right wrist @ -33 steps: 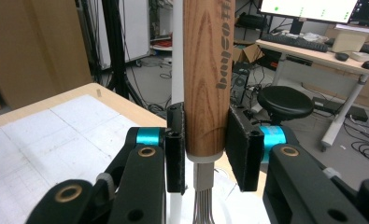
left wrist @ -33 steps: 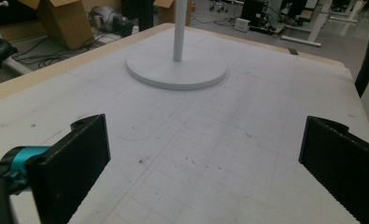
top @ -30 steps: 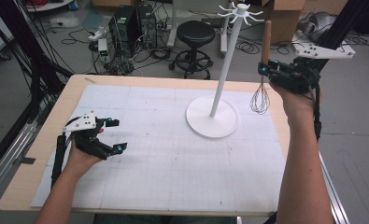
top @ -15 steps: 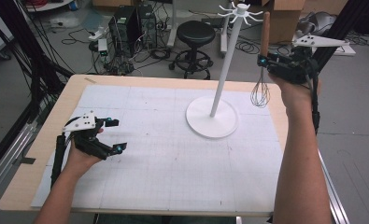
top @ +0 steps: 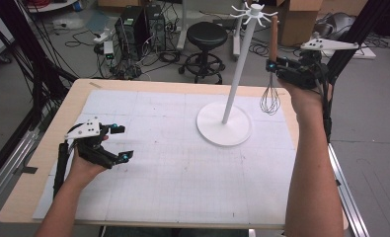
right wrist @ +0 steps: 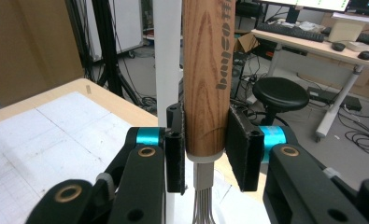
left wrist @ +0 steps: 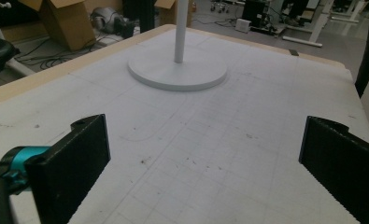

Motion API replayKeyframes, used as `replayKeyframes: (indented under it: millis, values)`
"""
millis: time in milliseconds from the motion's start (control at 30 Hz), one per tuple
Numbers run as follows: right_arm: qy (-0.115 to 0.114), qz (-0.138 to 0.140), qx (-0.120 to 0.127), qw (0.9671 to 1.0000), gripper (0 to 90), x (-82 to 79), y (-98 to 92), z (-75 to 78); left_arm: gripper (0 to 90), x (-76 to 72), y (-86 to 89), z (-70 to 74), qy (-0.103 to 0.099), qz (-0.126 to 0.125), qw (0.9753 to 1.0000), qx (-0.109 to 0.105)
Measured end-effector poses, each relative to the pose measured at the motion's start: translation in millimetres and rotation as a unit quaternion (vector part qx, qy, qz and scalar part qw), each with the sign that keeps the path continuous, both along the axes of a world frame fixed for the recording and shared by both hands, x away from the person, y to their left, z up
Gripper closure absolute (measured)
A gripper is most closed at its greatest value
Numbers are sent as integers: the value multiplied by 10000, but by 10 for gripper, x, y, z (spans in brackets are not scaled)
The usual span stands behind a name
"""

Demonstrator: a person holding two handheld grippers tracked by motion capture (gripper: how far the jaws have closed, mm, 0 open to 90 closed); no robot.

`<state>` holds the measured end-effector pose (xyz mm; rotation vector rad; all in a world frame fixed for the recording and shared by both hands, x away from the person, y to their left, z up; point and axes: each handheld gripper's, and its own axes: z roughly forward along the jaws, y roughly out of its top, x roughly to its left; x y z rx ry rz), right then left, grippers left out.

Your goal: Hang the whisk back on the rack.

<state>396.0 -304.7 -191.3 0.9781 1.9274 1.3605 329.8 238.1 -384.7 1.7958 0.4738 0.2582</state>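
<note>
A whisk (top: 271,74) with a wooden handle (right wrist: 205,74) and wire head hangs upright in the air, right of the white stand's pole (top: 239,59). My right gripper (top: 276,66) is shut on the lower handle, wires pointing down; in the right gripper view the jaws clamp both sides of the handle, with the pole (right wrist: 167,51) just behind. The stand's hooks (top: 254,11) are at about the height of the handle's top. My left gripper (top: 119,143) rests open near the table's left side, nothing between its jaws (left wrist: 196,163). The stand's round base (left wrist: 177,72) lies ahead of it.
The table has a white gridded mat (top: 173,158) with a wooden border. Beyond the far edge stand a black stool (top: 207,37), computer towers (top: 133,29), cables and cardboard boxes (top: 301,19). The stand base (top: 224,123) sits right of centre.
My right gripper has lifted the whisk higher and slightly towards the stand's top. The left gripper has stayed still and open.
</note>
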Motion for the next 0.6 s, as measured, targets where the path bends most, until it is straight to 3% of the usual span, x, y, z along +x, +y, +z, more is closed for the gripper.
replayKeyframes:
  millis: [600]
  values:
    - [52,53,-3,10000,667,63,49,-43,25,0,-5,-6,31,17,10000,51]
